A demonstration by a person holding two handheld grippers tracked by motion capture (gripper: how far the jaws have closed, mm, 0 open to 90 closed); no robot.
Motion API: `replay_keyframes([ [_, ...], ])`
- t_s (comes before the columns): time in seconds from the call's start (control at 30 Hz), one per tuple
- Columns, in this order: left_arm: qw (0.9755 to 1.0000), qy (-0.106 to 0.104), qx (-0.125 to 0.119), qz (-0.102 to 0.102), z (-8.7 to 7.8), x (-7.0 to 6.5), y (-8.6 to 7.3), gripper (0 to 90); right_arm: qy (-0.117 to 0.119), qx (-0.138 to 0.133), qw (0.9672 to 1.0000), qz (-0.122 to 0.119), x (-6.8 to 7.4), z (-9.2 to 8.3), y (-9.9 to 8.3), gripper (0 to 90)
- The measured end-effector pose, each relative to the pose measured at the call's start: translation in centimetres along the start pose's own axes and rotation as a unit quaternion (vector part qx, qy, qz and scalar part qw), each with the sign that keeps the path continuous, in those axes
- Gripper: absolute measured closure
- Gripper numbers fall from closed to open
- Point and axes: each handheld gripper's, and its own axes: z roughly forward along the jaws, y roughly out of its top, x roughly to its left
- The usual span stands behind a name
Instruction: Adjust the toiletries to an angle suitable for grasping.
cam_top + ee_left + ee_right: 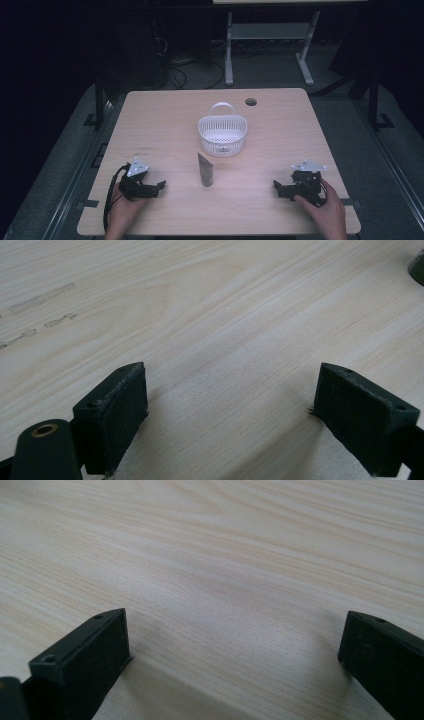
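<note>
While both rest on the table [165, 125] | left claw [227, 412] wide apart, empty | right claw [235, 655] wide apart, empty

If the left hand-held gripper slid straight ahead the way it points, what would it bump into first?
Probably the grey tube standing mid-table; the left hand-held gripper points right toward it across bare wood, though its exact aim is hard to judge.

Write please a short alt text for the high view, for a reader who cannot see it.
A grey tube lies in the middle of a light wooden table, just in front of a white basket with a handle. A person's hands rest the left tongs and right tongs on the near edge, both open and empty.
</note>
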Motion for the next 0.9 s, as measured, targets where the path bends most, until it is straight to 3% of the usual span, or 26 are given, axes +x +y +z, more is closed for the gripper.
replay_keyframes([
  [0.43,1.0,-0.001,0.001,-0.002,-0.2,0.0,0.0,15.5,0.0,0.0,1.0,0.0,0.0,0.0,0.0,0.0],
  [0.5,1.0,-0.004,-0.001,-0.002,-0.3,0.0,0.0,22.8,0.0,0.0,1.0,0.0,0.0,0.0,0.0,0.0],
  [0.63,0.9998,-0.019,-0.003,-0.011,-0.6,0.1,0.1,27.4,0.0,0.0,1.0,0.0,0.0,0.0,0.0,0.0],
  [0.7,0.9994,-0.03,-0.008,-0.015,-0.9,0.1,0.3,38.7,0.0,0.0,1.0,0.0,0.0,0.0,0.0,0.0],
  [0.9,0.9989,-0.044,-0.011,-0.012,-1.5,0.0,0.8,61.4,0.0,0.0,1.0,0.0,0.0,0.0,0.0,0.0],
])
